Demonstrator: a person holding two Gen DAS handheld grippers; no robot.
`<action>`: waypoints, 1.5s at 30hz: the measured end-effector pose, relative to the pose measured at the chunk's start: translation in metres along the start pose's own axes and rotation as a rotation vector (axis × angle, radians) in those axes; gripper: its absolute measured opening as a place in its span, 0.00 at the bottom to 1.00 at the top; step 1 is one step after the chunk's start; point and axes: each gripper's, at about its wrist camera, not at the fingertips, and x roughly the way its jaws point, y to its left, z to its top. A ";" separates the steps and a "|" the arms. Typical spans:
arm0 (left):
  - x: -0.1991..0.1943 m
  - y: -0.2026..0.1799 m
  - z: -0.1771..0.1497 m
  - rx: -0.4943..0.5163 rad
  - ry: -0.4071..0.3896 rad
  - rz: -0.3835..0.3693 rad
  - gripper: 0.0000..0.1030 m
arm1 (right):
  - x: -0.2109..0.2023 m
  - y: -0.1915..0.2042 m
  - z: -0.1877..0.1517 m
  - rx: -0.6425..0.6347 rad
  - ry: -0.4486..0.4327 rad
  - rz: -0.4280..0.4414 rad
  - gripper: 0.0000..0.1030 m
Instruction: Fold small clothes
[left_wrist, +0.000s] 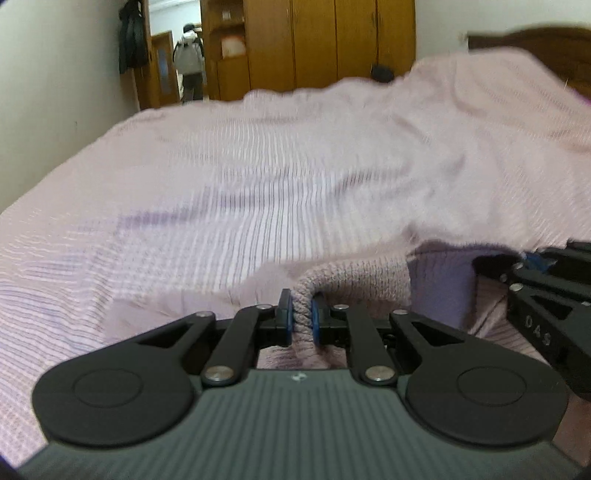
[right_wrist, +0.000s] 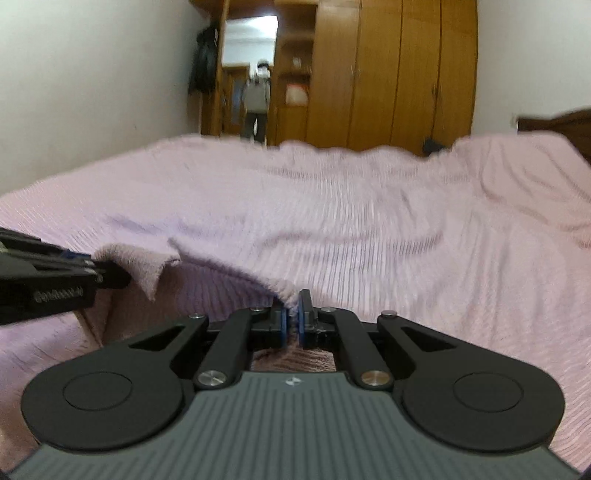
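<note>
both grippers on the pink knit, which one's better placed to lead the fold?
Neither clearly. The left gripper pinches the thick ribbed hem of the pink knit; the right gripper pinches a thinner edge. Both are clamped, side by side, so move together.

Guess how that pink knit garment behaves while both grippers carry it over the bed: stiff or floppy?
Probably floppy: the pink knit garment bunches into a rope-like ridge where the left gripper is shut on it. It likely sags, since its edge droops between that and the right gripper. The fuzzy ribbed surface suggests little slip on the bedspread.

pale pink ribbed knit garment (left_wrist: 354, 275)
</note>
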 end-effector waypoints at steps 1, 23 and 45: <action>0.009 -0.002 -0.004 0.010 0.014 0.005 0.12 | 0.011 0.002 -0.005 -0.004 0.019 -0.006 0.05; -0.027 0.021 -0.014 -0.069 0.061 -0.022 0.61 | -0.023 -0.032 -0.013 0.049 0.034 0.084 0.51; -0.096 -0.006 -0.060 0.053 0.102 -0.174 0.67 | -0.057 -0.026 -0.060 -0.110 0.065 0.281 0.61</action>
